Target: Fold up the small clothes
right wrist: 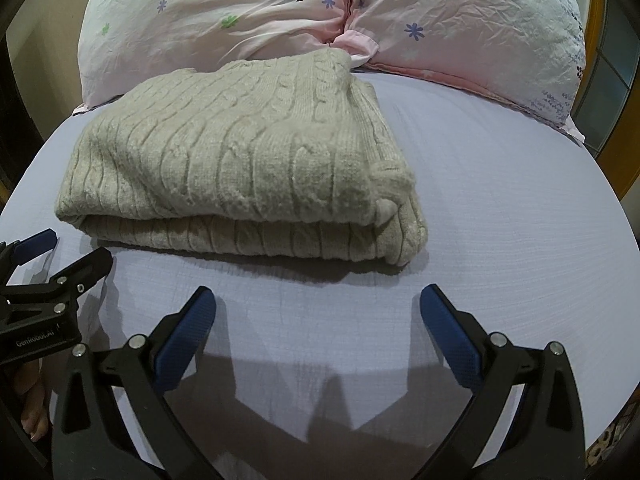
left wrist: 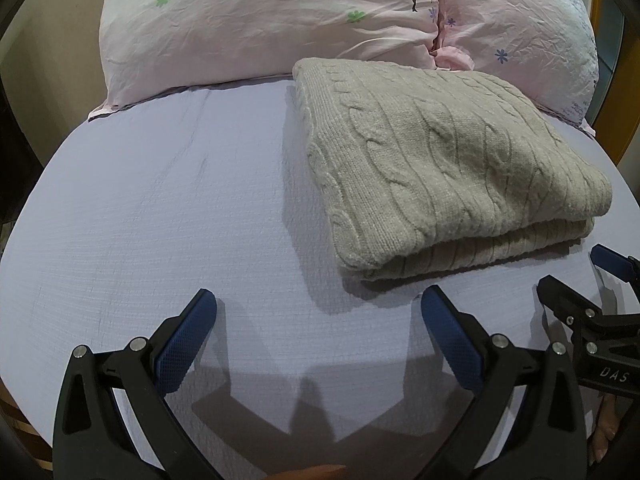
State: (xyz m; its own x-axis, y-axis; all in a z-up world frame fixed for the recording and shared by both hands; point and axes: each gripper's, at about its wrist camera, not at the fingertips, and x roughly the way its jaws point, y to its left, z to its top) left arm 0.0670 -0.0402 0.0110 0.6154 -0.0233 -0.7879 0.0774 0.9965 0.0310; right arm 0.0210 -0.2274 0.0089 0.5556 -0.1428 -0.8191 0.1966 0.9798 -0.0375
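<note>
A beige cable-knit sweater lies folded in a thick rectangle on the lilac bed sheet; it also shows in the right wrist view. My left gripper is open and empty, just in front of the sweater's near left corner. My right gripper is open and empty, a little in front of the sweater's near edge. Each gripper shows at the edge of the other's view: the right one and the left one, both open.
Two pink flowered pillows lie at the head of the bed behind the sweater. A wooden bed frame shows at the right edge. Bare sheet lies left of the sweater and in front of it.
</note>
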